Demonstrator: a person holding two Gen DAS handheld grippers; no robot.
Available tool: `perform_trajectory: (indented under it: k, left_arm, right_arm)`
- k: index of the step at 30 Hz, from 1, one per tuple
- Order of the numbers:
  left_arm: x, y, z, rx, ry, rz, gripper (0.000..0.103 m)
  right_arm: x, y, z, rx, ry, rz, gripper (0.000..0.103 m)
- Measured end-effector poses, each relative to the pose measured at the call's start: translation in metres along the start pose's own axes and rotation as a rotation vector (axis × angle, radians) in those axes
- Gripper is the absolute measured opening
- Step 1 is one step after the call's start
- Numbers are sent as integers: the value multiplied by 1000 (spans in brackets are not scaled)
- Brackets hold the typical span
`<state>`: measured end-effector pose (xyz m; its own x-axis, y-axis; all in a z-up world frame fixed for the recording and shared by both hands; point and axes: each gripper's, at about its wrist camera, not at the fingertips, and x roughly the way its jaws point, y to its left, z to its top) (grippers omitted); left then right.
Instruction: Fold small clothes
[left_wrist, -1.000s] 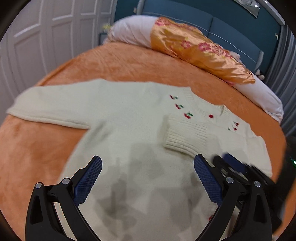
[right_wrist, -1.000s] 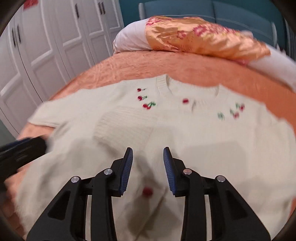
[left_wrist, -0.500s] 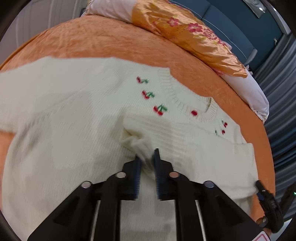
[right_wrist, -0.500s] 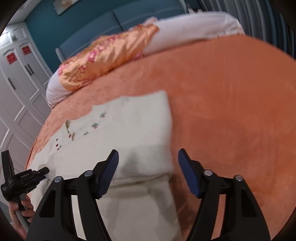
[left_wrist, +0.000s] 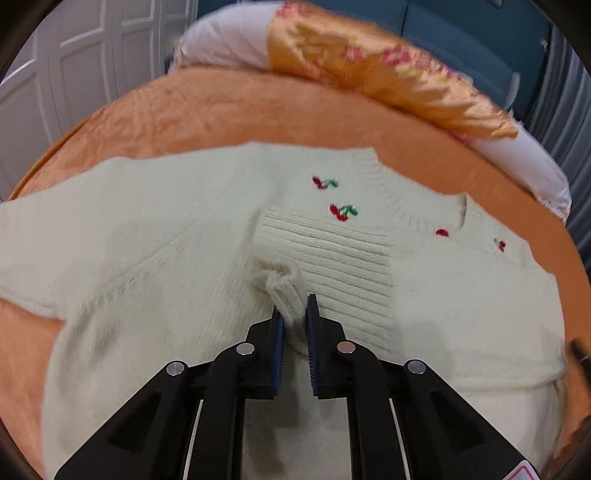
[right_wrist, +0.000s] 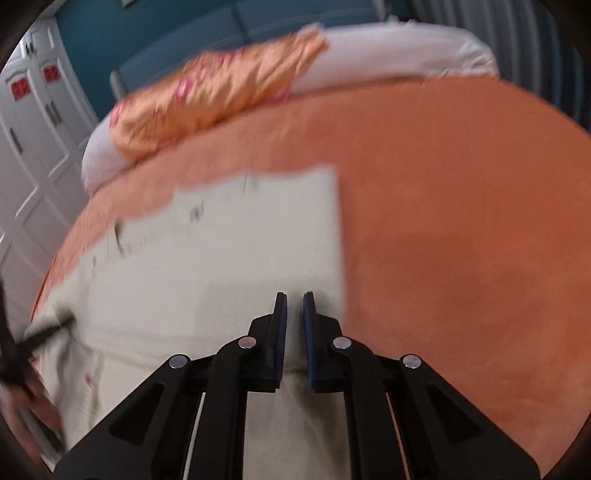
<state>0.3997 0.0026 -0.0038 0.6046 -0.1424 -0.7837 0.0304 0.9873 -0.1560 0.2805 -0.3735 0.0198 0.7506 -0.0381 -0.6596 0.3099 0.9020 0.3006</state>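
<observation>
Your left tool (left_wrist: 293, 317) has its pads pinched on the ribbed cuff (left_wrist: 325, 258) of the sleeve that lies folded across the chest of the cream sweater (left_wrist: 155, 258); a tuft of knit bunches up between the pads. Your right tool (right_wrist: 294, 314) is closing near the sweater's folded right edge (right_wrist: 334, 236), with cream knit between the pads; the blur hides whether they press on it yet.

You have the sweater spread front up on the orange bed (left_wrist: 221, 107), neckline toward the pillows (left_wrist: 369, 70), embroidered cherries (left_wrist: 343, 212) just below the collar. Its other sleeve (left_wrist: 48, 236) lies stretched out flat toward the left.

Expect this knit to handle soft, light and limp, so it will likely sag and stretch wherever you lift it by one point. Ribbing at cuff, hem and collar looks firmer and probably gives you the surest hold. Take a full pinch through both layers at an edge, since a shallow nip may only pull fuzzy yarn. Drag it low across the bed cover, which looks grippy.
</observation>
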Motion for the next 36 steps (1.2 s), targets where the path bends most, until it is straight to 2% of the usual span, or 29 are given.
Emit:
perform_trajectory:
  k: [2, 3, 4, 6, 7, 9, 12, 15, 20, 22, 24, 25, 28, 29, 31, 32, 33, 34, 36]
  left_arm:
    - [-2, 1, -3, -3, -14, 7, 11]
    - [-3, 0, -5, -5, -22, 16, 12]
    - [-3, -1, -6, -6, -30, 26, 13]
    - [-5, -4, -9, 3, -46, 42, 15]
    - [-5, -3, -10, 5, -50, 45, 16]
    - [-5, -4, -11, 5, -56, 48, 16]
    - [-3, -5, -11, 8, -62, 51, 16]
    - [-13, -8, -7, 2, -62, 56, 17]
    - [-46, -26, 2, -6, -122, -24, 18]
    - [-34, -40, 4, 27, -81, -21, 26]
    - [-11, -47, -3, 69, -21, 22, 26]
    - [-3, -46, -8, 84, -18, 39, 28]
    - [-4, -42, -18, 112, -76, 25, 28]
    - [-4, -41, -18, 110, -75, 21, 28]
    - [-4, -41, -20, 113, -84, 22, 29]
    - [-4, -43, -21, 119, -89, 30, 29]
    - [-4, -45, -22, 128, -94, 37, 29]
    - [-4, -46, -22, 135, -97, 44, 29]
    - [-5, -48, -23, 141, -97, 51, 29]
  right_arm:
    - [-14, 13, 8, -24, -47, 52, 9]
    - [-13, 19, 8, -49, -42, 70, 9]
    - [-7, 24, 6, -82, -17, 74, 9]
    - [31, 26, -9, -144, 105, -13, 9]
    - [44, 21, -17, -143, 153, -43, 4]
    - [42, 11, -22, -93, 125, -17, 3]
    - [21, 21, -13, -52, 93, 39, 8]
    - [25, 55, -14, -122, 115, 94, 9]
    - [46, 131, -30, -285, 193, 213, 9]
    - [62, 158, -44, -338, 227, 211, 8]
    - [68, 165, -48, -371, 198, 183, 8]
    - [70, 160, -45, -355, 196, 192, 6]
    - [62, 112, -33, -273, 166, 81, 4]
    - [56, 82, -28, -223, 150, 29, 1]
    - [43, 33, -23, -104, 128, 5, 0]
    - [35, 10, -19, -62, 99, -67, 0]
    - [30, -5, -18, -34, 86, -52, 0]
    - [28, -12, -18, -7, 89, -40, 0]
    - [32, -3, -17, -47, 95, -69, 0]
